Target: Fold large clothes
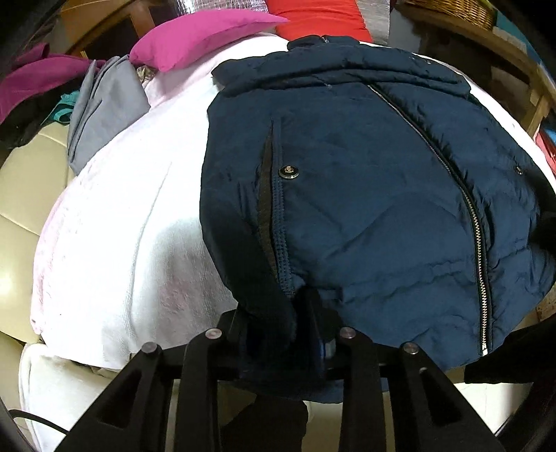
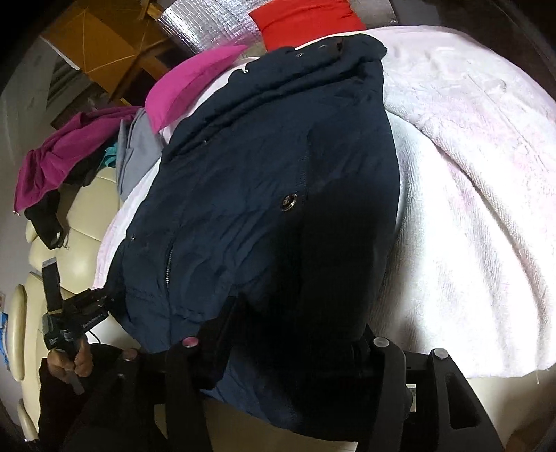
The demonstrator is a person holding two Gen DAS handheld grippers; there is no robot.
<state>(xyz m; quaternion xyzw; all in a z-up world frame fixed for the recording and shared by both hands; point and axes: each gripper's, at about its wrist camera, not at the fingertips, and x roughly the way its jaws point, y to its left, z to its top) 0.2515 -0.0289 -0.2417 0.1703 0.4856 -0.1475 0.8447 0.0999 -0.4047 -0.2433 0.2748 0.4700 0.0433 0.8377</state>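
A navy padded jacket (image 1: 365, 180) with a silver zipper and metal snaps lies on a white-pink towel (image 1: 132, 236). My left gripper (image 1: 288, 323) is shut on the jacket's near hem, at the left side by the pocket. In the right wrist view the same jacket (image 2: 250, 194) fills the middle. My right gripper (image 2: 288, 347) is shut on the near hem at the jacket's right side; the fabric hides the fingertips. The left gripper (image 2: 87, 313) shows at the left there, held in a hand.
A magenta garment (image 1: 205, 38), a red garment (image 1: 316, 17) and a grey garment (image 1: 104, 107) lie at the far side. A cream padded seat (image 1: 24, 194) is at left. A wicker basket (image 1: 455, 10) stands on a wooden rack at the far right.
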